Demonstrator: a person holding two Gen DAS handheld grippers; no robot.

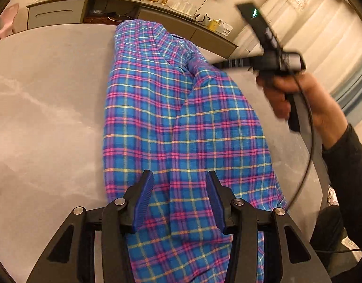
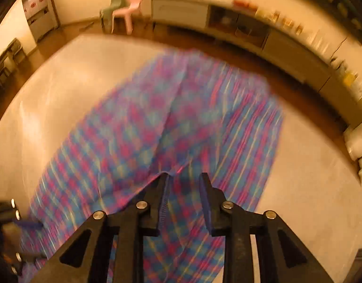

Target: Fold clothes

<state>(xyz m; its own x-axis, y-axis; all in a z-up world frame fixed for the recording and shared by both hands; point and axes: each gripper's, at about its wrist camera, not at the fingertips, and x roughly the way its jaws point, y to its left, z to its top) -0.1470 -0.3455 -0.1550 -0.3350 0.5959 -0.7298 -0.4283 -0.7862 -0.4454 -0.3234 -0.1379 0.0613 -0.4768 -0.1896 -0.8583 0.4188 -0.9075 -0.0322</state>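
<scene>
Garment: plaid shirt (image 1: 181, 122), blue, pink and yellow check, lying lengthwise down the middle of the left wrist frame on the grey worktop (image 1: 51, 106); one panel overlaps the other along a diagonal seam at centre.
Left gripper (image 1: 179, 198): bottom centre of its own view, fingers spread, hovering over the near end of the shirt; nothing between them.
Right gripper (image 2: 184, 198): bottom centre of the right wrist view, fingers spread with a clear gap; a raised fold edge of the cloth sits just by the left finger tip, but whether it touches is lost in blur.
Right hand (image 1: 296, 96): seen at right of the left wrist frame, holding its tool above the shirt's right edge, blurred.
Right wrist view: heavily smeared, so cloth detail is unreliable there.
Progress (judgement): early; sides partly laid in, no crosswise fold.
Risk: closing on only the top layer would drag the overlap apart.
Risk: shirt's far end lies near the worktop edge at upper centre; a pull that way could slide it off.
Risk: trailing cable (image 1: 308, 146) at right could snag the cloth.
</scene>
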